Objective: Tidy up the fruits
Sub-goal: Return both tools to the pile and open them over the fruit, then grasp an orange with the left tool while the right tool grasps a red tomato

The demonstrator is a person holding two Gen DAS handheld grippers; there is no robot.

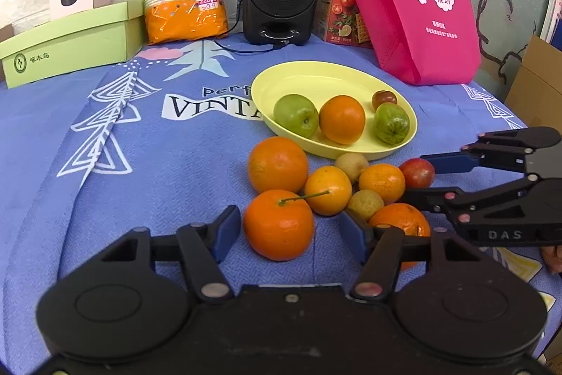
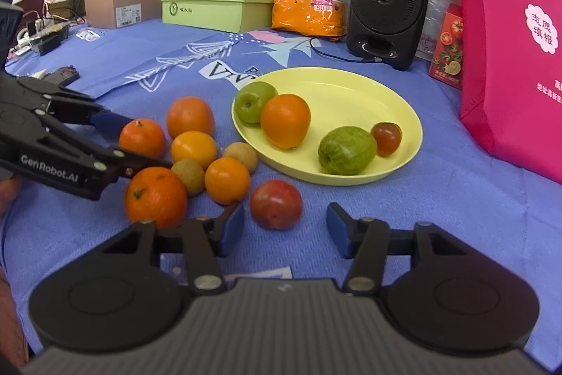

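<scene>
Both tongs, left gripper [image 1: 288, 231] and right gripper [image 2: 285, 225], are gaping unclenched, seemingly straddling a stemmed orange [image 1: 278, 224] and a red fruit [image 2: 276, 204], with the yellow plate [image 2: 354, 86] ahead holding four fruits.

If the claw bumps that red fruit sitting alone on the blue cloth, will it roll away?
Probably a little. The red fruit looks round and smooth, and nothing touches it, so a push from the open right claw could send it rolling. The cloth looks soft and textured, which would likely slow it. Its shiny skin may slip unless both fingers close around its middle.
</scene>
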